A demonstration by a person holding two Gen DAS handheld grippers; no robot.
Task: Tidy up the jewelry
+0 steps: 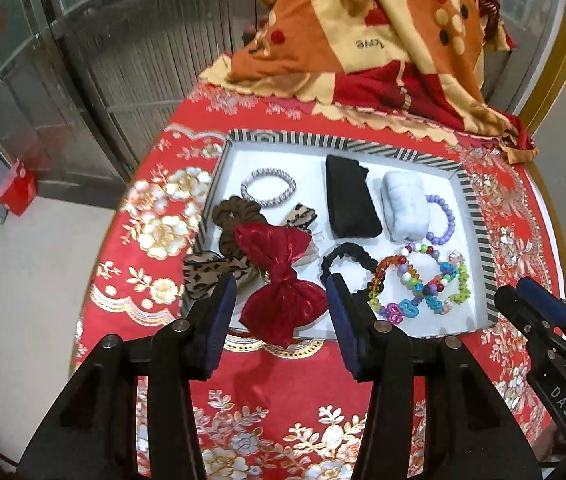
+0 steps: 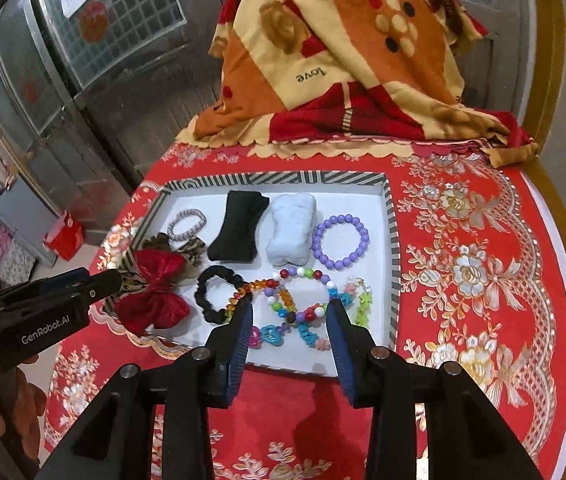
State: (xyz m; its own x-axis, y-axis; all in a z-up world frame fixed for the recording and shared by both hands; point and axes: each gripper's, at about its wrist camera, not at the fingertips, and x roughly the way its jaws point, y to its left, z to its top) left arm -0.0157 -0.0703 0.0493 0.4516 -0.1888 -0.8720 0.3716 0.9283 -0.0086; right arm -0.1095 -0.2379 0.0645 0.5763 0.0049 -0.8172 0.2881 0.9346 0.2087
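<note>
We hold both grippers above the near edge of the bench (image 2: pixel 463 240), which is draped in a red floral cloth. The left gripper (image 1: pixel 281 296) stands wide, empty, with the red bow (image 1: pixel 279 276) between its fingers in view (the bow hangs over the striped tray's (image 1: pixel 479 216) near rim). The right gripper (image 2: pixel 289 312) is also wide and empty, poised over the tangle of multicolored bead bracelets (image 2: pixel 295 300) in the tray's near right part. Behind them lie a purple bead bracelet (image 2: pixel 341 242), a white pouch (image 2: pixel 291 228), a black pouch (image 2: pixel 237 226) and a black scrunchie (image 2: pixel 215 292).
</note>
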